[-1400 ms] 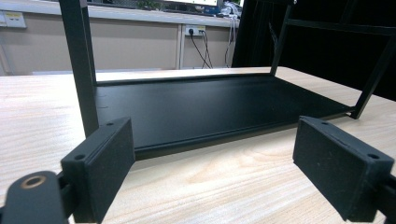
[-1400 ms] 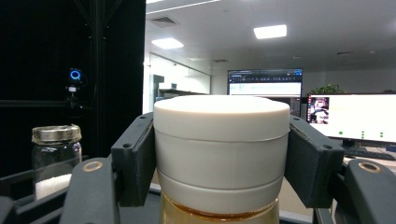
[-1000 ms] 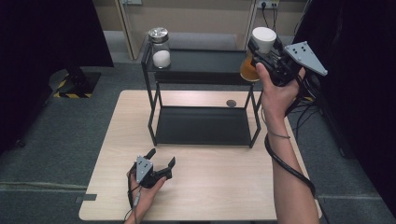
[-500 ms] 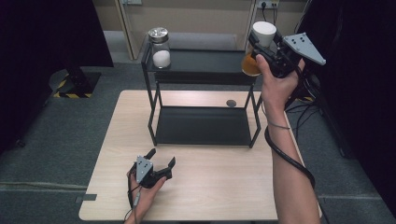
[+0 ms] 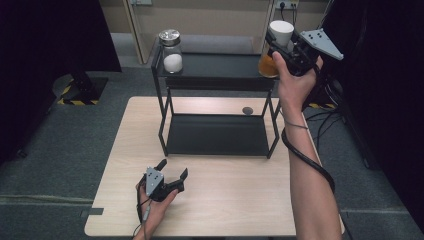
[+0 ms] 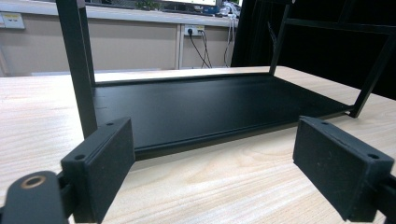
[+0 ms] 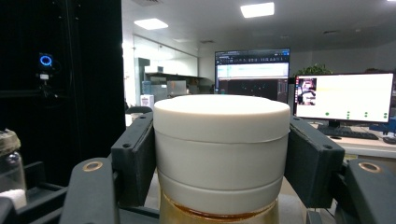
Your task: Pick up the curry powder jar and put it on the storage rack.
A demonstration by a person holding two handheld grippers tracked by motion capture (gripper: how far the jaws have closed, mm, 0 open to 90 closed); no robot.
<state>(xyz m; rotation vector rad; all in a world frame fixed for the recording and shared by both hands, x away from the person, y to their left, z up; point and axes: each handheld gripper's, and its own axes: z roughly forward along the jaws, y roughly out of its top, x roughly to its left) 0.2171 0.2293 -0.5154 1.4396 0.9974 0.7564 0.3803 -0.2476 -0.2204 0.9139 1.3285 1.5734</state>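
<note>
Leftward since the earlier frame, the right gripper clamps the amber jar's white lid at upper right, seemingly above the shelf; tilting could spill it. Left gripper rests spread.

Even overhead light falls on the pale wooden table, which reads bright and almost shadowless, while the areas to either side of the table sink into near black. In the right gripper view two ceiling light panels glow above the sharply focused white lid, and the computer monitors behind the lid are bright and slightly washed out. In the left gripper view the black shelf tray carries a soft sheen, the foreground pads look slightly soft, and the frame's uprights lean outward toward the picture's edges.
</note>
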